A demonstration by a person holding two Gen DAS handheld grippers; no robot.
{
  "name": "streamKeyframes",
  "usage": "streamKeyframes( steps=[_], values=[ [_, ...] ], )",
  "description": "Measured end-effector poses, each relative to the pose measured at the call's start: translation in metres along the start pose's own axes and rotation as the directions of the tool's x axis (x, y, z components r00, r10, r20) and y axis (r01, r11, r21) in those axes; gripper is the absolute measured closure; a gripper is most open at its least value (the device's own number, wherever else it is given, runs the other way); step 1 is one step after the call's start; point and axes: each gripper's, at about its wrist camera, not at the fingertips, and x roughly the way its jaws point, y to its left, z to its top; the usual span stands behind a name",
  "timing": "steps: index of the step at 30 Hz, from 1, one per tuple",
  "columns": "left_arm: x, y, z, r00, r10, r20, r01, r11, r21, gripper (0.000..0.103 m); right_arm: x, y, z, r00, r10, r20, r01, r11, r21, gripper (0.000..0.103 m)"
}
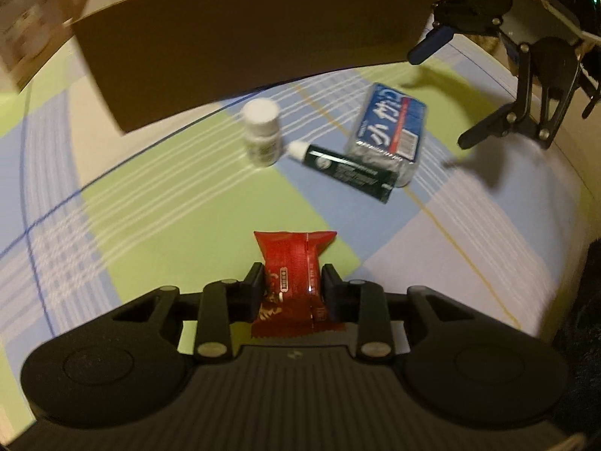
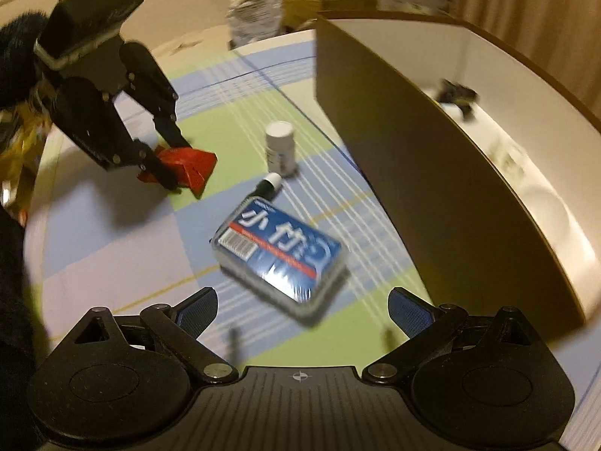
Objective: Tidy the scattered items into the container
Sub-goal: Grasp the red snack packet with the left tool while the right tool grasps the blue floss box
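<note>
While the left claw (image 1: pixel 291 282) pinches the red packet (image 1: pixel 293 282) at the counter's near edge, the right claw (image 2: pixel 302 306) hangs wide over the blue pack (image 2: pixel 280 251); packet may slip short of the box (image 1: pixel 259 45) beyond.

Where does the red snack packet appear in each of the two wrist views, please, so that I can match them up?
Left wrist view: the red snack packet sits low at centre, clamped by the left gripper.
Right wrist view: it is at mid-left, in the left gripper, seen from outside.
Shared landmark: the white pill bottle standing upright before the cardboard box wall.
</note>
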Motion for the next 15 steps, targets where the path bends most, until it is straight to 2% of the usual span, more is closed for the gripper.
streamKeyframes(
  steps=[4,5,7,8,11,14,15],
  values=[
    [-0.004,0.003,-0.008,1.0,0.015,0.007,-0.014,0.999,-0.051,0.076,0.019,0.007,0.012,1.0,0.013,-0.023,-0.016,0.991,-0.136,0.0],
    [-0.005,0.003,-0.01,1.0,0.017,0.009,-0.016,0.998,-0.06,0.076,0.023,0.009,0.014,1.0,0.012,-0.026,-0.017,0.985,-0.169,0.003],
    [-0.006,0.003,-0.011,1.0,0.017,0.012,-0.017,0.997,-0.073,0.076,0.031,0.013,0.017,0.999,0.006,-0.038,-0.015,0.974,-0.228,0.018],
    [-0.007,0.004,-0.013,1.0,0.017,0.013,-0.016,0.997,-0.077,0.076,0.035,0.013,0.018,0.999,0.001,-0.041,-0.011,0.97,-0.244,0.018],
    [-0.01,0.002,-0.014,1.0,0.016,0.016,-0.015,0.996,-0.084,0.076,0.041,0.01,0.018,0.998,0.006,-0.059,-0.02,0.967,-0.253,0.02],
    [-0.013,-0.001,-0.016,1.0,0.017,0.017,-0.016,0.996,-0.089,0.076,0.04,0.009,0.017,0.995,0.02,-0.101,-0.043,0.973,-0.228,0.037],
    [-0.013,-0.002,-0.016,1.0,0.017,0.018,-0.015,0.996,-0.091,0.076,0.039,0.009,0.017,0.992,0.033,-0.124,-0.058,0.977,-0.204,0.04]
  ],
)
